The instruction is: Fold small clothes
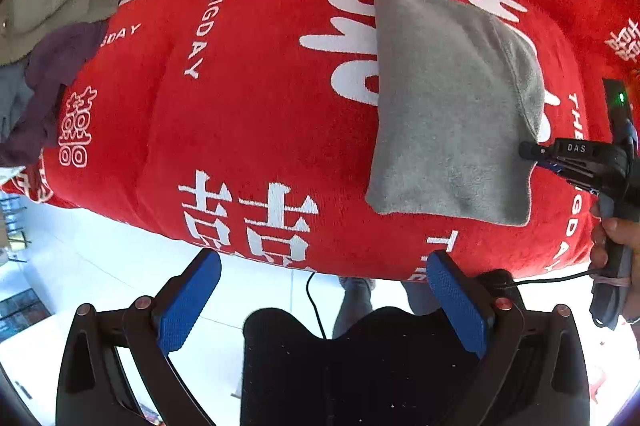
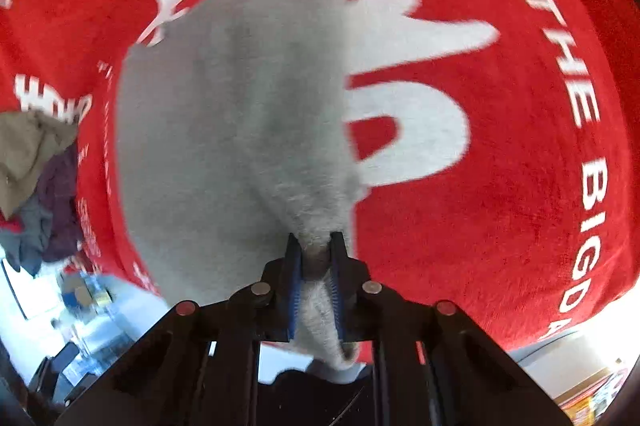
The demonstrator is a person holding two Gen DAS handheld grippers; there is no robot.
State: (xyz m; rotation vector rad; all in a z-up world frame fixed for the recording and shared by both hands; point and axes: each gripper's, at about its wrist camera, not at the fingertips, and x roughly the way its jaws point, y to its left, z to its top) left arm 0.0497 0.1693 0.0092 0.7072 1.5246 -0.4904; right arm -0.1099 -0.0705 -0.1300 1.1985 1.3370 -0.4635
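Grey cloth (image 1: pixel 448 114), a small fleecy piece already doubled over, lies flat on the red blanket (image 1: pixel 248 98) printed with white characters and "THE BIGDAY". Right gripper (image 2: pixel 316 246) has its blue pads pressed together on the cloth's near edge, pinching a gathered corner. Left gripper (image 1: pixel 320 290) hangs above the blanket's front edge with its jaws spread wide, nothing between them, well apart from the cloth. Pile of other clothes (image 1: pixel 48 38), olive, purple and blue-grey, sits at the blanket's far left.
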